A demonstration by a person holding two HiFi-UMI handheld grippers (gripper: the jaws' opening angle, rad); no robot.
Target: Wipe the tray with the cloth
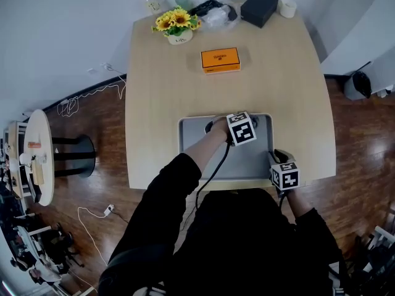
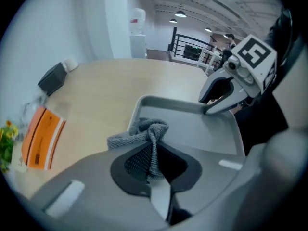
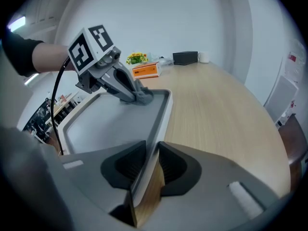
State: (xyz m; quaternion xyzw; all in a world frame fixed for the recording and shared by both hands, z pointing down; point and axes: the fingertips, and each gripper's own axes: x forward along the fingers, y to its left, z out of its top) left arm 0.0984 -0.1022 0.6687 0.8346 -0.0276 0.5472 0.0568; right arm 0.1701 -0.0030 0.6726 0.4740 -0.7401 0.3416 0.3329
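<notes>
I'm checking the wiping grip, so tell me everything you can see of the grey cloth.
The cloth is a grey fabric that looks knitted or woven. It is bunched into a crumpled wad rather than spread flat. The left gripper has its jaws shut on a fold of it, and the rest bulges out beyond the tips. The wad sits inside the grey tray, pressed on the tray floor close to the far rim. Nothing else touches it.

from overhead, the grey knitted cloth (image 2: 139, 133) is lost beneath the left gripper (image 2: 154, 137); the lettering on the flat orange cardboard box (image 1: 220, 60) is too small to read.
</notes>
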